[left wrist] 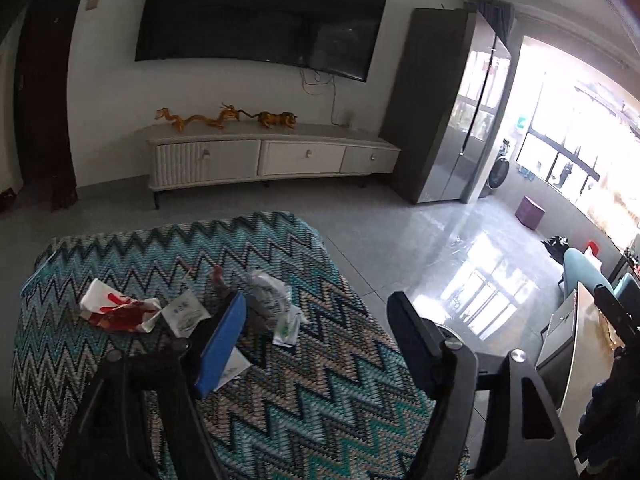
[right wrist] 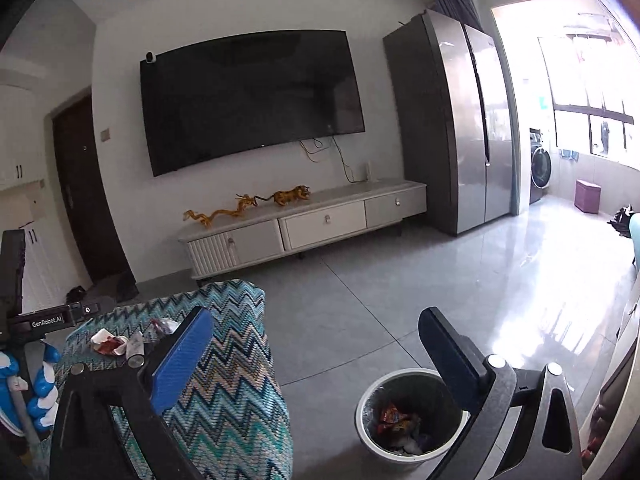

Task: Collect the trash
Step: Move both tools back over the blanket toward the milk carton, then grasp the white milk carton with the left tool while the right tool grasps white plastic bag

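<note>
Both the left gripper and right gripper hang spread and empty as light, crinkly wrappers lie on the zigzag-covered table, best pinched at a raised fold, near the bin.
</note>
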A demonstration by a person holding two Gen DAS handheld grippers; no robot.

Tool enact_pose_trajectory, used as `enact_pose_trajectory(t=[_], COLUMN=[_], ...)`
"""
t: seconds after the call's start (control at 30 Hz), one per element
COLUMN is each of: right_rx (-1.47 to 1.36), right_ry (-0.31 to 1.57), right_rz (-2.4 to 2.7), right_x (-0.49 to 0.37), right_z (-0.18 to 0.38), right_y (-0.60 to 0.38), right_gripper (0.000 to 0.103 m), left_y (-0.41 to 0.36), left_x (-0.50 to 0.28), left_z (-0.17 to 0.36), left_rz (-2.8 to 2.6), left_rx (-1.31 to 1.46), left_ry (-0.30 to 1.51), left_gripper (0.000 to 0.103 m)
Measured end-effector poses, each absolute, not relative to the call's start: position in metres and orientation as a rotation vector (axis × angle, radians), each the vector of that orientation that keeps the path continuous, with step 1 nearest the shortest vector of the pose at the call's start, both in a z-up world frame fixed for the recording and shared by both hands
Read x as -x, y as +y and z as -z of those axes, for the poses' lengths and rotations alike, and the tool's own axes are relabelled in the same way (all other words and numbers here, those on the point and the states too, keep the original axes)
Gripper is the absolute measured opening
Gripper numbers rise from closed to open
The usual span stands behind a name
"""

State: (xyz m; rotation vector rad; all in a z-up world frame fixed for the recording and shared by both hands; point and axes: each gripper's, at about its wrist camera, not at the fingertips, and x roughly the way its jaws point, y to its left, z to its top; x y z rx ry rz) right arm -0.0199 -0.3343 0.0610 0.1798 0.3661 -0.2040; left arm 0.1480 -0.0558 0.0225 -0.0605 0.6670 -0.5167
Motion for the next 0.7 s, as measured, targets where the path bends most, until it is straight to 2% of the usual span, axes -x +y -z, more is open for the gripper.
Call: enact_pose_trajectory(t=[0.3, 0.7], right_rx=[-0.164, -0.193], right_ry=[0.406, 0.56], right_rz=[0.098, -0.111], right_x=[-0.019, -0.118], right_z=[-0.052, 0.004], right_y=[-0.306, -0.262], right_gripper=[0.103, 0.103], left_y=[0.021, -0.009], left_x=[-0.183, -0.249], left_z=[0.002, 0.085], left_rz=[0.352, 0.267], left_rx=[0.126, 0.17], left_ry=[0.735, 0.998], left_gripper=[0.073, 0.073])
